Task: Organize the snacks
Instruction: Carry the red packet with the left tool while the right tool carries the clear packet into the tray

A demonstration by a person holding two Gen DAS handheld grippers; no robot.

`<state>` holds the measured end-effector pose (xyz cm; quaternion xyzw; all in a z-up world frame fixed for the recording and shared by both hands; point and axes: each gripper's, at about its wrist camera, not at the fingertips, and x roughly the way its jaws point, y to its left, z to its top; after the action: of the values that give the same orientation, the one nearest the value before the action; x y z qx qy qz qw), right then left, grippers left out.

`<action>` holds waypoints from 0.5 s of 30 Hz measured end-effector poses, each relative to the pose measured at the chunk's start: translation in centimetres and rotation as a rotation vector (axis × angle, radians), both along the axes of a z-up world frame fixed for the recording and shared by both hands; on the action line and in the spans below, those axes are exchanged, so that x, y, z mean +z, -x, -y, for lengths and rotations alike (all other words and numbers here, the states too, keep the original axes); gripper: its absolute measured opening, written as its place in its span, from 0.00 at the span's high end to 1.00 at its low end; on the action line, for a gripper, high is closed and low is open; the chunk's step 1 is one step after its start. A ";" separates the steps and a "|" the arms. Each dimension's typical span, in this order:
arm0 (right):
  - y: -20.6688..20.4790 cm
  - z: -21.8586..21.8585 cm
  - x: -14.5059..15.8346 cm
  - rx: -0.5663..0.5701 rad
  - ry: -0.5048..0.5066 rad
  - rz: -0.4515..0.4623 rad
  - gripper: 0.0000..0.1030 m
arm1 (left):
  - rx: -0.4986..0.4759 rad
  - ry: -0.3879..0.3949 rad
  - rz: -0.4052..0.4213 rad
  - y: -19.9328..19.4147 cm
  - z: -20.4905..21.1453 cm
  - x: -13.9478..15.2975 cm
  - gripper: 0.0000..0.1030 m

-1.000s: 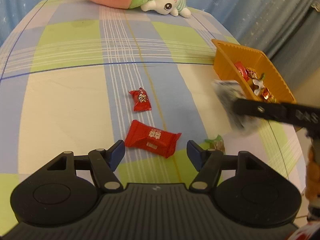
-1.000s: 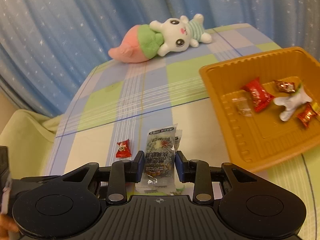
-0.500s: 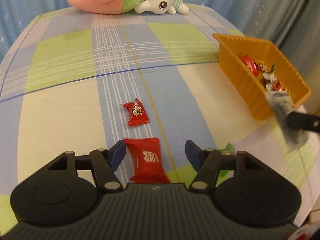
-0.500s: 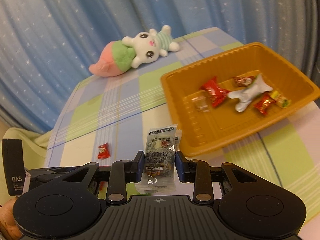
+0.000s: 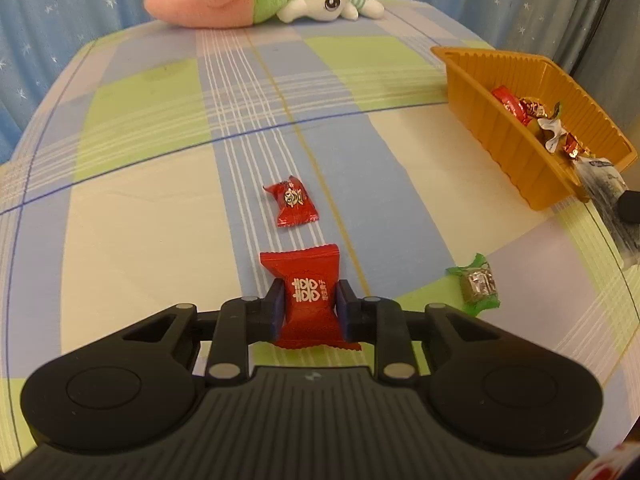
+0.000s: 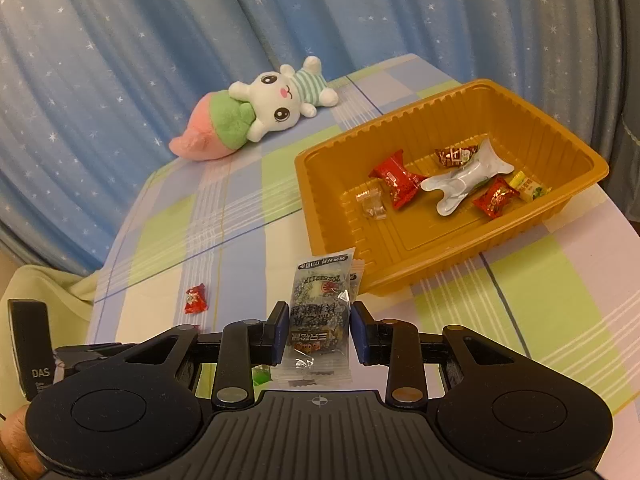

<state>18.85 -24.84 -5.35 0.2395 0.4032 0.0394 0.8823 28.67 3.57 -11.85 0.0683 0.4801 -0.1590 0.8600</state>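
Snacks are now gripped on both sides. Left gripper, open a second ago, has closed its jaws on a large red foil candy packet on the checked bench. Right gripper, level, keeps its jaws clamped on a clear grey-printed sachet near the orange plastic tray.

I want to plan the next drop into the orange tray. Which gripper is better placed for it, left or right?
Right, probably. The right gripper holds the grey packet close to the orange tray. The left gripper grips the red snack farther away, mid-table.
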 end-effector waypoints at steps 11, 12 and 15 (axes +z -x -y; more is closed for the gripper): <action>0.6 2.2 0.4 0.025 -0.011 0.024 0.68 | 0.018 0.065 0.050 2.7 1.8 3.9 0.78; 0.7 2.5 0.5 0.027 -0.012 0.026 0.68 | 0.015 0.074 0.052 3.0 2.3 4.2 0.78; 1.0 3.5 0.7 0.028 -0.014 0.034 0.68 | -0.001 0.101 0.057 3.6 4.0 5.2 0.78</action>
<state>17.88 -28.38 -4.68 0.2393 0.3911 0.0586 0.8868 25.10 -0.41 -6.67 0.0294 0.4468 -0.1816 0.8755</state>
